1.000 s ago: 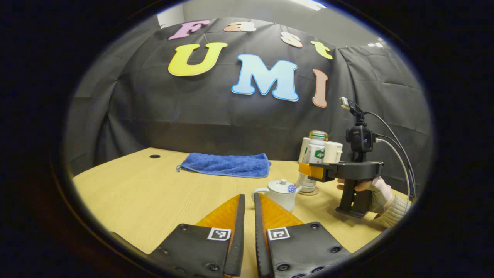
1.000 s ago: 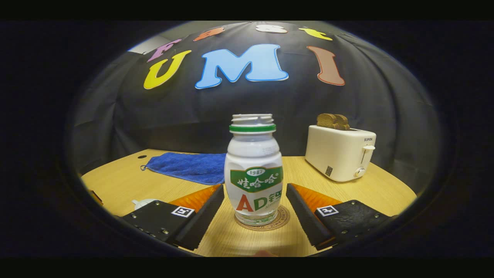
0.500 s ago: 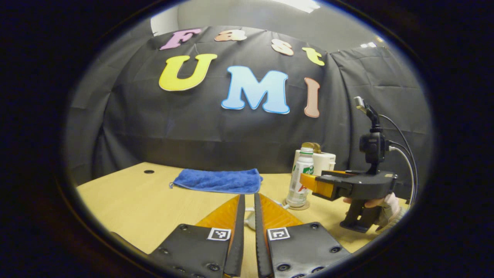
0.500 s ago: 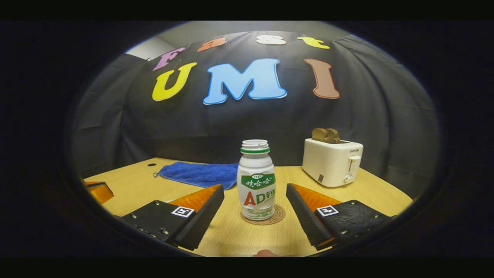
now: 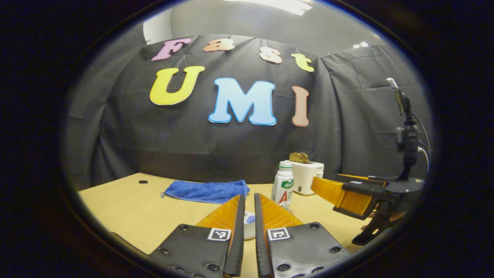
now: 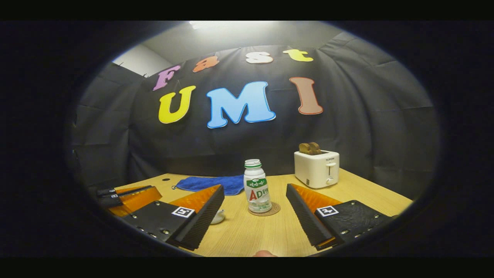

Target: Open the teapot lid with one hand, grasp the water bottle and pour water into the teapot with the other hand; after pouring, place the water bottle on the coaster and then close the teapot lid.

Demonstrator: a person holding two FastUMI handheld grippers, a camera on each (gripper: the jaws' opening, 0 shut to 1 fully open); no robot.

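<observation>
So the water bottle (image 6: 257,190) is standing upright on the coaster (image 6: 264,210), cap off, which is where the task wants it. The right gripper (image 6: 254,208) has its fingers wide apart, holding nothing. The left gripper (image 5: 247,216) has its fingers nearly together, with the teapot (image 5: 249,224) peeking between them (can't tell if the lid's on). Could be bottle waiting to be grabbed, or poured and put down. Count: one bottle, one coaster, one teapot, one toaster (image 6: 316,168), one blue towel (image 6: 210,183).
</observation>
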